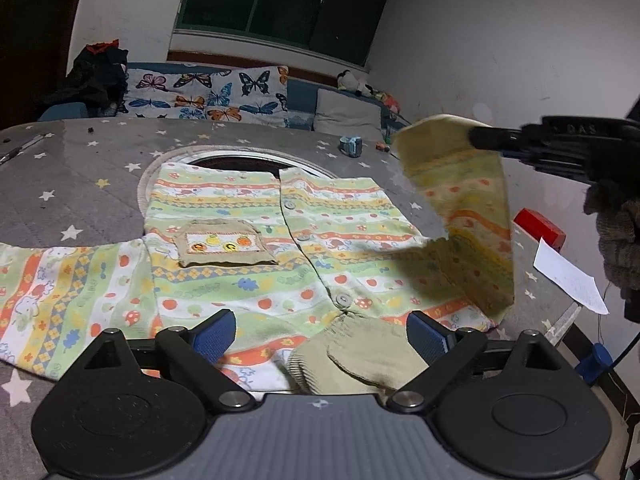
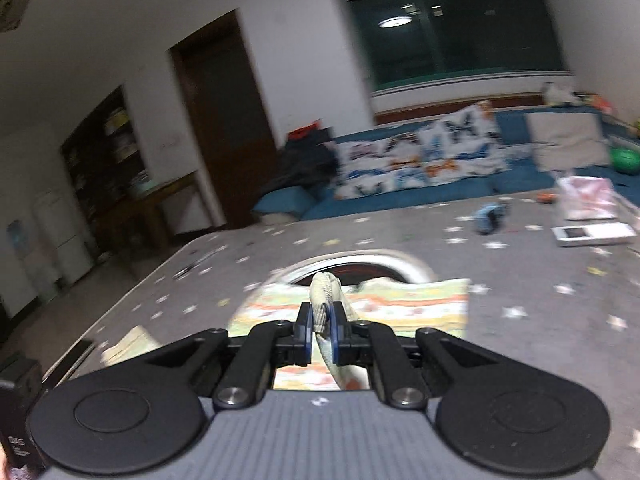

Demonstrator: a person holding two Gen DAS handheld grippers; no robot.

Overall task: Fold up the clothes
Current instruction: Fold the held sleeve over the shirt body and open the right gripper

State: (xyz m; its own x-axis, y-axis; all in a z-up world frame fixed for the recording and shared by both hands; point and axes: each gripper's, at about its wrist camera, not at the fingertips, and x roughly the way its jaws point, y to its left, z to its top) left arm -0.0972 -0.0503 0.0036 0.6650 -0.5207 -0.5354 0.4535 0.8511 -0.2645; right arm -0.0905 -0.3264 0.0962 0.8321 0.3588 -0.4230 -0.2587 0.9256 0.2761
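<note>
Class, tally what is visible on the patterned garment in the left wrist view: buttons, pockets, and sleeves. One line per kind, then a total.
Buttons: 3
Pockets: 1
Sleeves: 2, one flat, one lifted by the right gripper
Total: 6

Left gripper (image 1: 318, 334) hangs low at six o'clock, jaws spread wide; right gripper (image 2: 320, 334) reaches in from three o'clock, raised, jaws clamped on cloth
</note>
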